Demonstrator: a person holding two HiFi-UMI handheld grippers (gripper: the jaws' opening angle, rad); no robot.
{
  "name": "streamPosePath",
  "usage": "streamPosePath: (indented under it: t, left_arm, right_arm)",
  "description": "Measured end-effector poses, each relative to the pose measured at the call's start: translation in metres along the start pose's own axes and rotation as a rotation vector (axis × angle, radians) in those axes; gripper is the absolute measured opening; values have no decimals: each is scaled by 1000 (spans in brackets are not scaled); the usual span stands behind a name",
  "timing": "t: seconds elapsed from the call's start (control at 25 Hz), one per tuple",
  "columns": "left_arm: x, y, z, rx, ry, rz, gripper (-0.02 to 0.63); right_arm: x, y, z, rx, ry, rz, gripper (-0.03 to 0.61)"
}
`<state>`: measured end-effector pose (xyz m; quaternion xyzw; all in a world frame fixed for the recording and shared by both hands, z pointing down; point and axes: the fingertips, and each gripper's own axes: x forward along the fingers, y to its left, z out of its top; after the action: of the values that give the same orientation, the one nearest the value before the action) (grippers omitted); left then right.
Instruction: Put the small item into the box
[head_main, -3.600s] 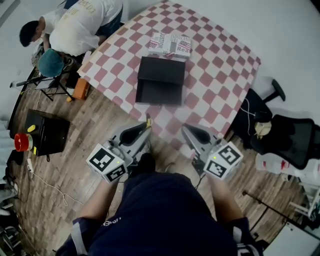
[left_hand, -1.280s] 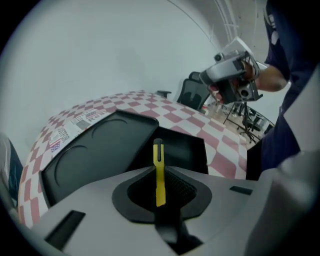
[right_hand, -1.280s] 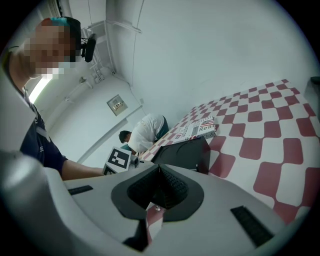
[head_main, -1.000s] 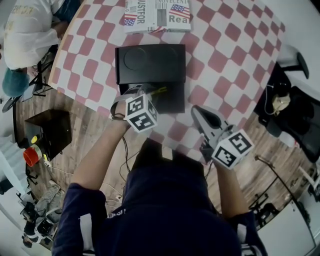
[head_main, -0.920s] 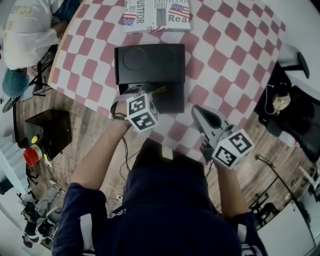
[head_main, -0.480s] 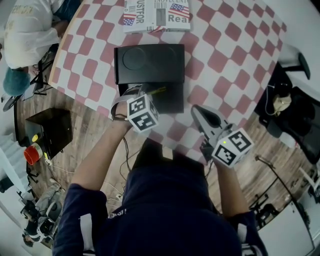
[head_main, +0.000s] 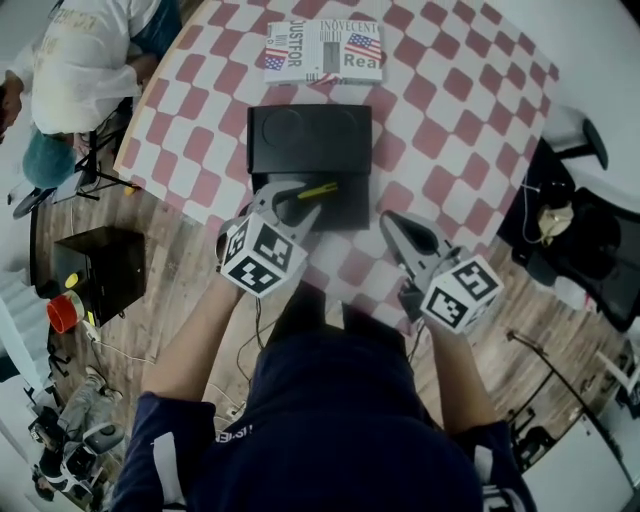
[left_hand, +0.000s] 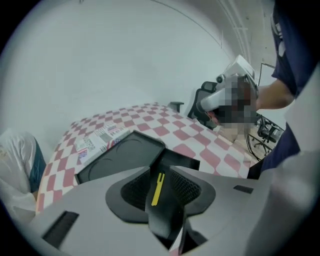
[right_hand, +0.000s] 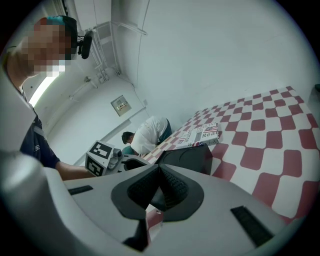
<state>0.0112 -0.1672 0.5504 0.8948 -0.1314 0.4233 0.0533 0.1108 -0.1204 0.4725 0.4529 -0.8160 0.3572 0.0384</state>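
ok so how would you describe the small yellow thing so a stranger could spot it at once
Start at the red-and-white checked table, where an open black box sits next to a printed packet with flags on it. In its half farther from the packet lies a thin yellow strip. It is the only bright thing against all that black.

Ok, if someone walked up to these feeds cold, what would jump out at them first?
Probably the thin yellow item lying in the open black box on the red-and-white checkered table. The left hand-held gripper hangs over the box's near edge; its jaws have just been opening, with nothing pressed between them. After that, the person in a white shirt bent over beside the table, at the head view's top left.
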Motion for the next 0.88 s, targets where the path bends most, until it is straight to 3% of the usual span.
streamPosePath:
  t: [0.16,0.48,0.64,0.88]
  left_arm:
    - [-44,-1,22,-29,-111,56,124]
    - [-118,-8,51,-250,-365,56,91]
    - [-138,-10,57,-286,-436,64,75]
    - [-158,-23,62,-322,-496,46,58]
  right_arm:
    - [-7,16,10,-42,-20,4,17]
    - [-20,58,30,-139,-55,28,17]
    - [-25,78,40,-220,-66,37,17]
    - [-35,99,42,-263,-74,44,17]
